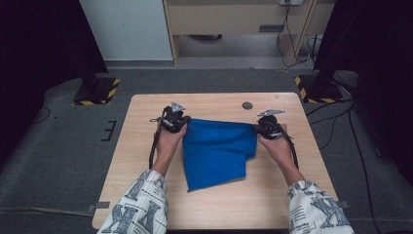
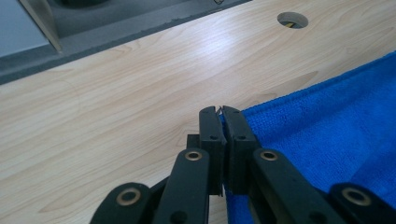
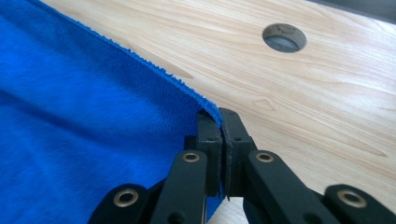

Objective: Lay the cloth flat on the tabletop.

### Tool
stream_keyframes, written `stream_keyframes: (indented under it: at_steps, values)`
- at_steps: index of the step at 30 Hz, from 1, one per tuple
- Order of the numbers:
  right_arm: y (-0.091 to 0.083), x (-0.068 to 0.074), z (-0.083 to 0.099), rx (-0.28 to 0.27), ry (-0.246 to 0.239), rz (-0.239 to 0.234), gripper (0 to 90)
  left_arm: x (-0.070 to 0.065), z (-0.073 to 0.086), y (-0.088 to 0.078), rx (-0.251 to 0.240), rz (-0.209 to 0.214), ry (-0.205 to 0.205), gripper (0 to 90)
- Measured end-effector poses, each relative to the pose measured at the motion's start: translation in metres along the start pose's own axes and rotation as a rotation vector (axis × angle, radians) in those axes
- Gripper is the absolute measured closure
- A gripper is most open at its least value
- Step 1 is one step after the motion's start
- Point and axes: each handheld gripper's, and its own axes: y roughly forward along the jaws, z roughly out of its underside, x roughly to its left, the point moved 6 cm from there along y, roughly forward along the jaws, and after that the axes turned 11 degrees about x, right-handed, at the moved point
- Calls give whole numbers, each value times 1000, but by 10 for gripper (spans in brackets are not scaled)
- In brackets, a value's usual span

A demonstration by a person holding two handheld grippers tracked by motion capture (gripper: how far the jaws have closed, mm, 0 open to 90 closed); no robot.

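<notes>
Left gripper (image 2: 220, 112) first: jaws pinched tight together, a sliver of blue cloth (image 2: 327, 126) caught right at the tips, at one far corner of the fabric. Over to the right gripper (image 3: 218, 114): same story, jaws clamped narrow on the cloth's (image 3: 84, 130) hemmed edge at the opposite far corner.

Pulling out to the high view, the left gripper (image 1: 173, 118) sits at about ten o'clock on the table (image 1: 146, 146), the right gripper (image 1: 267, 124) at about two o'clock, and the blue cloth (image 1: 216, 153) stretches between them. Its top edge runs fairly taut from hand to hand; the body of it trails back toward six o'clock, lying on the wood, with the lower right part lapped over itself and the bottom edge slanting. A round cable hole (image 1: 247, 105) sits at twelve o'clock, just beyond the cloth.

How far along? By my reading this is a spreading or folding job, still at an early-to-middle stage. Both far corners are secured, that part is done. What is left: the near end looks uneven and rumpled, so the cloth needs laying flat or bringing over into a neat fold, then letting go.
</notes>
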Motion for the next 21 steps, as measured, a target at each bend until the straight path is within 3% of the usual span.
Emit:
stream_keyframes:
  at_steps: [5,19,21]
  values:
    - [6,-6,1,24,7,15,884,-4,-2,5,0,-3,10,860]
    - [11,-6,-2,47,8,19,883,2,-3,6,-3,27,-44,860]
    - [13,-5,-2,55,8,20,883,2,-3,6,-9,43,-60,732]
